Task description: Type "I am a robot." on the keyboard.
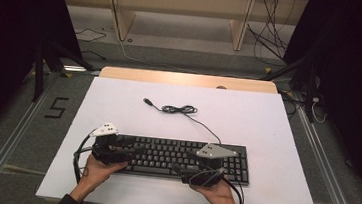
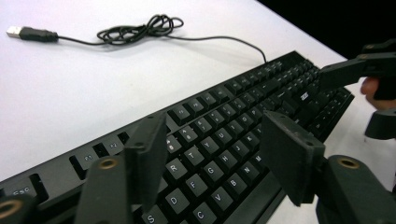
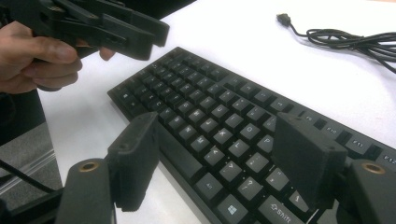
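Keyboard (image 1: pixel 183 158): black, flat on the white counter (image 1: pixel 266 130), near edge, centre; its cable (image 1: pixel 180 110) trails to the far side, unplugged.
Handling: looks rigid and fairly light, smooth plastic; keys could pop, so pinch the two short ends.
Left hand-held gripper (image 2: pixel 212 156): jaws wide, over the left keys, holding nothing.
Right hand-held gripper (image 3: pixel 215 154): jaws wide, hovering at the near right edge.
Hands: low, angled inward.
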### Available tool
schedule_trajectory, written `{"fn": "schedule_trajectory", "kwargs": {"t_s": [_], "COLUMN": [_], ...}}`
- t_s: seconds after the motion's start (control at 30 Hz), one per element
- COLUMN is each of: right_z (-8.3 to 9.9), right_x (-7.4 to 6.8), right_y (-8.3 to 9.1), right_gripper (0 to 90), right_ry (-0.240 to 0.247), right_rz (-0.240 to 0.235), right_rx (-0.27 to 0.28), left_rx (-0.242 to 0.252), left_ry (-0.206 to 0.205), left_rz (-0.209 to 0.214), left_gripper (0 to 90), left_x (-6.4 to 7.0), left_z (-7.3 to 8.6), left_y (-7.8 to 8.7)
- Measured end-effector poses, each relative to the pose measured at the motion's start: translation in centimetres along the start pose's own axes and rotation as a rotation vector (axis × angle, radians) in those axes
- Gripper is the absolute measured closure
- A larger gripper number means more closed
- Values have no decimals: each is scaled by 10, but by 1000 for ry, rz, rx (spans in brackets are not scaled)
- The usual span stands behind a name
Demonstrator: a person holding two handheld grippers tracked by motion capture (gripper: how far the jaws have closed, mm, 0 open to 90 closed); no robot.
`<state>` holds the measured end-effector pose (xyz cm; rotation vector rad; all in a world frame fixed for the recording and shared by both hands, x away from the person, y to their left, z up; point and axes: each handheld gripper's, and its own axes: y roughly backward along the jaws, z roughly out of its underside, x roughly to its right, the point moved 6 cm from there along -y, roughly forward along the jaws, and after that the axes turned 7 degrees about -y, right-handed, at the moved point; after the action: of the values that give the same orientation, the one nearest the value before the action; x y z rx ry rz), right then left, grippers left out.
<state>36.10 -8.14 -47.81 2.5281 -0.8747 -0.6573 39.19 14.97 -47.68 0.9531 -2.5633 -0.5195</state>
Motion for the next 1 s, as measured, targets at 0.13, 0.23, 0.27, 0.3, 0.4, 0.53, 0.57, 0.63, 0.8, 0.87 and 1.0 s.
{"fn": "schedule_trajectory", "kwargs": {"t_s": [0.13,0.23,0.27,0.3,0.4,0.53,0.57,0.63,0.8,0.87,1.0], "right_z": [0,-1,-1,-2,-3,-4,-3,-3,0,1,7], "right_x": [0,2,2,3,7,11,11,11,11,11,10], "right_y": [-2,-5,-5,-6,-7,-8,-8,-9,-14,-18,-26], "right_gripper": [327,327,328,331,363,440,473,535,706,773,865], "right_ry": [-2,-1,1,-1,-4,-10,-7,-3,14,19,31], "right_rz": [3,10,11,14,31,41,42,42,35,32,36], "right_rx": [-9,-18,-18,-20,-26,-35,-38,-47,-73,-91,-134], "left_rx": [39,66,71,75,94,108,110,110,114,110,109], "left_ry": [5,4,3,-4,-7,-15,-13,-12,-10,-13,-10], "left_rz": [1,1,1,2,1,2,0,-1,-6,-7,-7], "left_gripper": [361,338,334,326,311,295,291,287,283,283,282], "left_x": [2,4,5,6,8,8,8,8,8,8,8], "left_z": [0,0,1,1,3,4,5,6,8,8,9], "left_y": [7,11,13,14,18,22,22,23,25,25,25]}}
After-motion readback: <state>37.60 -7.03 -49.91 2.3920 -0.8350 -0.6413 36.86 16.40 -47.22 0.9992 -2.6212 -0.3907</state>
